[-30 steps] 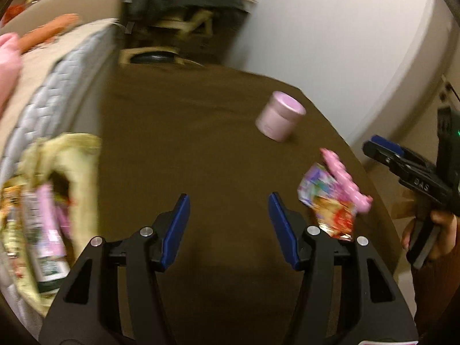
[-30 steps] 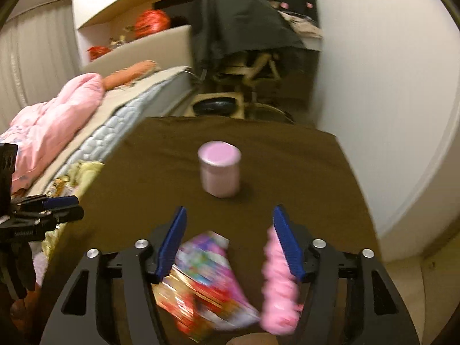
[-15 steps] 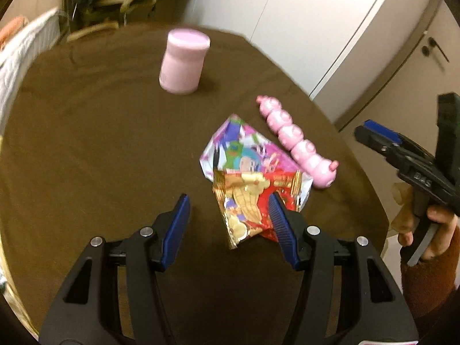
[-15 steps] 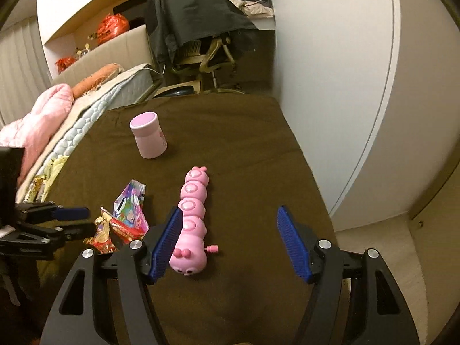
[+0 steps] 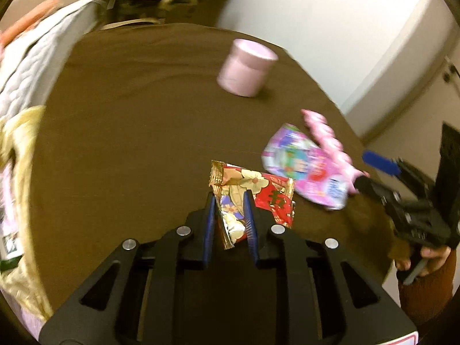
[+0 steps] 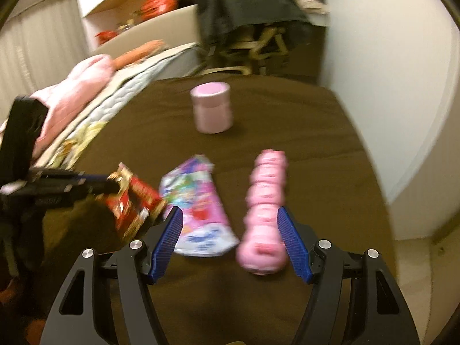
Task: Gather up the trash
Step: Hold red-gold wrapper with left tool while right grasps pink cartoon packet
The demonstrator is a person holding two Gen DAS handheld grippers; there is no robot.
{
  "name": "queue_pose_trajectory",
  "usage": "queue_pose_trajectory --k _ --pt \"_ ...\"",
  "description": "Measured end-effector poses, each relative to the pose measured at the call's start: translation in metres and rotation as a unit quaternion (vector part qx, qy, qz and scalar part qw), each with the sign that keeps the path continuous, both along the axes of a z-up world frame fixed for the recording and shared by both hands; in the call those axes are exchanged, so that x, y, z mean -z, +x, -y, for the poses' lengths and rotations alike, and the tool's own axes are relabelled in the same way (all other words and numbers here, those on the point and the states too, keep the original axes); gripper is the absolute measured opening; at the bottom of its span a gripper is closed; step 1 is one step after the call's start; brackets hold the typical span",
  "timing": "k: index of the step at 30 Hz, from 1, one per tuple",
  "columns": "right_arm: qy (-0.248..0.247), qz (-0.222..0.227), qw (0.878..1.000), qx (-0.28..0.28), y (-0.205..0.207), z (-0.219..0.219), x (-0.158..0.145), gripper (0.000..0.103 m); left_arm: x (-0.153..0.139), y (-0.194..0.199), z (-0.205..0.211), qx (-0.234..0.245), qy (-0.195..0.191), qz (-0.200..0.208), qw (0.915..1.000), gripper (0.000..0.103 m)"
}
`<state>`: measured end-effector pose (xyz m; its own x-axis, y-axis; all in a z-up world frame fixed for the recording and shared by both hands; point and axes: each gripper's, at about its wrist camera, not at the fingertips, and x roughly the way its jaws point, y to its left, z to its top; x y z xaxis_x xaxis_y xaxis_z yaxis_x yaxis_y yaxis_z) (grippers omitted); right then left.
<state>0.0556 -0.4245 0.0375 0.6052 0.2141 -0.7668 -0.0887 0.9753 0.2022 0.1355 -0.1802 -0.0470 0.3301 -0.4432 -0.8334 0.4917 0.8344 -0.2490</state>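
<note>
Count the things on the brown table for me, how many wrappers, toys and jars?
Snack wrappers: 2, a red and gold wrapper pinched in the left gripper and a pink wrapper lying flat.
Toys: 1, a pink caterpillar toy.
Jars: 1, a pink jar.
Total: 4.

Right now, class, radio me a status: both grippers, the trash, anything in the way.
Left gripper shut on red wrapper. Right gripper open, above pink wrapper and toy. Pink wrapper on the table. Jar stands clear.
</note>
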Motion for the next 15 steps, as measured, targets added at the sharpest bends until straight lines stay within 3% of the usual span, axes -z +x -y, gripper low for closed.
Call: queue_pose_trajectory --k 4,8,10,11,12,15 --pt "-0.016 -0.021 0.999 -0.036 0.016 -0.022 0.012 0.064 -0.001 0.012 -0.03 -0.042 0.0 0.001 0.9991 0.019" --pt "-0.035 -0.047 0.997 -0.051 0.035 -0.035 0.026 0.064 -0.003 0.015 -0.041 -0.046 -0.008 0.001 0.9989 0.02" --pt "-0.027 -0.055 0.996 -0.065 0.037 -0.038 0.028 0.054 -0.003 0.015 -0.044 -0.04 -0.015 -0.003 0.9991 0.024" --pt "-0.025 -0.06 0.995 -0.069 0.037 -0.039 0.03 0.037 -0.005 0.013 -0.048 -0.036 -0.02 -0.005 0.9992 0.028" --pt "-0.03 -0.061 0.995 -0.067 0.036 -0.039 0.029 0.028 -0.006 0.013 -0.047 -0.032 -0.024 -0.006 0.9992 0.032" --pt "-0.023 -0.055 0.996 -0.062 0.031 -0.035 0.024 0.014 -0.006 0.011 -0.043 -0.021 -0.036 -0.005 0.9991 0.039"
